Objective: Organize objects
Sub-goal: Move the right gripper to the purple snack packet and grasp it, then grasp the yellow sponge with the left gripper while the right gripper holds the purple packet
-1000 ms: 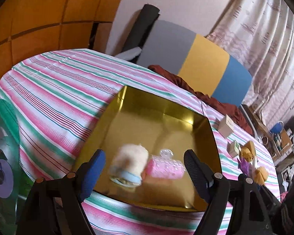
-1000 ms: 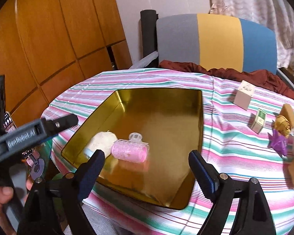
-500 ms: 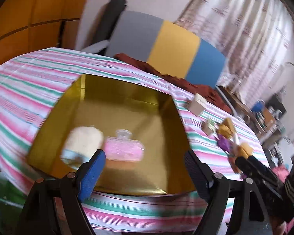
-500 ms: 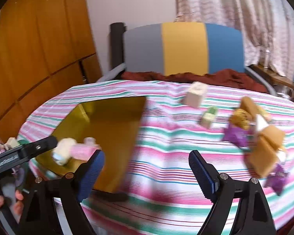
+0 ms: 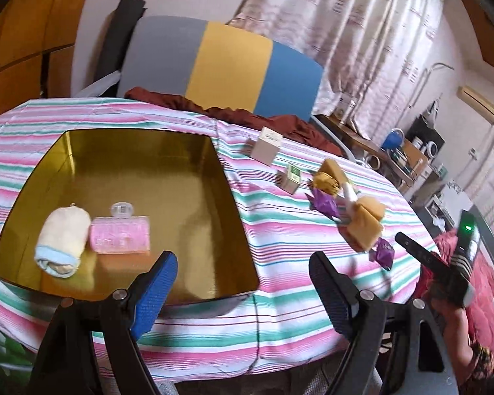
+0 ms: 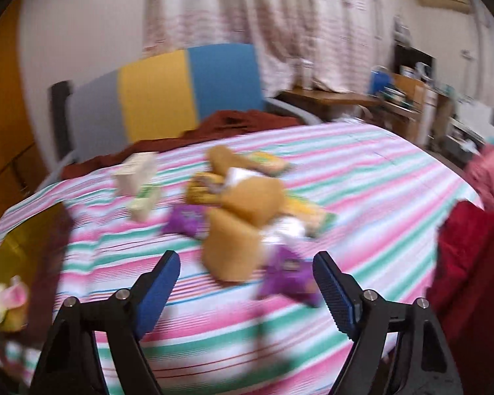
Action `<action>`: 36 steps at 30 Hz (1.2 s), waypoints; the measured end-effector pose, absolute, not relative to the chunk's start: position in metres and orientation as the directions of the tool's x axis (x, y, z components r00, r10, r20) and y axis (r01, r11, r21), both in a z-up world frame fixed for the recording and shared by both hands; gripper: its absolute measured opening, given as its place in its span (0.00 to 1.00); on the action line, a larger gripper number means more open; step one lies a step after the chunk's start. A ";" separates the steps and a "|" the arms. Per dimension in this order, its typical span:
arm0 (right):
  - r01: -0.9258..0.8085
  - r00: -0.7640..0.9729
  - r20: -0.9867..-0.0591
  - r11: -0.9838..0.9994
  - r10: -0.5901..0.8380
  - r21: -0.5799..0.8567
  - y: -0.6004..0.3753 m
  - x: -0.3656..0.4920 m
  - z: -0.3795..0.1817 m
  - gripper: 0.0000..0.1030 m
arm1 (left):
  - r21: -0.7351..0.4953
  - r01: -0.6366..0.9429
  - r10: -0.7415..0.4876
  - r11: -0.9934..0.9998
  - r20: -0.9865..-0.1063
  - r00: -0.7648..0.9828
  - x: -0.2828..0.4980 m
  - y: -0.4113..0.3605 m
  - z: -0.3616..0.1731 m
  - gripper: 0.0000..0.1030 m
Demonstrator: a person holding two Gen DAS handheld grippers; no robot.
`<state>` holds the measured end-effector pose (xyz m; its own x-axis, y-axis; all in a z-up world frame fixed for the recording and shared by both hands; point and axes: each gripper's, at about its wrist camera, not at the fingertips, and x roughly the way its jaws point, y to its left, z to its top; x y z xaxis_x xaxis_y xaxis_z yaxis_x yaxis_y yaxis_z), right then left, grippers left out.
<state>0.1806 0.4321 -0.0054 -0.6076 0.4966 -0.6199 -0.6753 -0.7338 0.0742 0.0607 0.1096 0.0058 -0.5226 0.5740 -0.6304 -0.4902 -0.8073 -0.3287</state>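
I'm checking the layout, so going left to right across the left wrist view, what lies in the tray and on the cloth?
Rolled cream towel → pink roller, both in the gold tray → beige box → small green-labelled box → purple wrapper.

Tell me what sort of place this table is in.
Most likely a lived-in room at home: patterned curtains cover the window, a wall air conditioner hangs high, and a grey, yellow and blue upholstered chair stands behind the striped tablecloth.

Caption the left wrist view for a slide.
Open left gripper over the striped table's edge: gold tray holds rolled towel and pink pouch; clutter waits beside it.
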 end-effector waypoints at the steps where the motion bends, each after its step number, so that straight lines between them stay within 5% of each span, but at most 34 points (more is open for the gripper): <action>1: -0.696 -0.586 -0.631 -0.714 0.508 0.072 0.443 0.184 -0.010 0.79 | -0.323 -0.499 0.576 -0.804 -0.632 -0.519 0.063 0.113 0.006 0.81; 11: -0.683 -0.553 -0.703 -0.727 0.447 0.074 0.481 0.175 -0.051 0.70 | -0.309 -0.547 0.597 -0.778 -0.635 -0.490 0.079 0.134 0.005 0.81; 16: -0.660 -0.579 -0.702 -0.744 0.416 0.103 0.485 0.169 -0.063 0.52 | -0.295 -0.555 0.589 -0.778 -0.651 -0.480 0.080 0.145 0.003 0.81; 36: -0.615 -0.639 -0.694 -0.763 0.333 0.200 0.495 0.194 -0.069 0.45 | -0.335 -0.718 0.671 -0.610 -0.701 -0.243 0.061 0.305 -0.016 0.82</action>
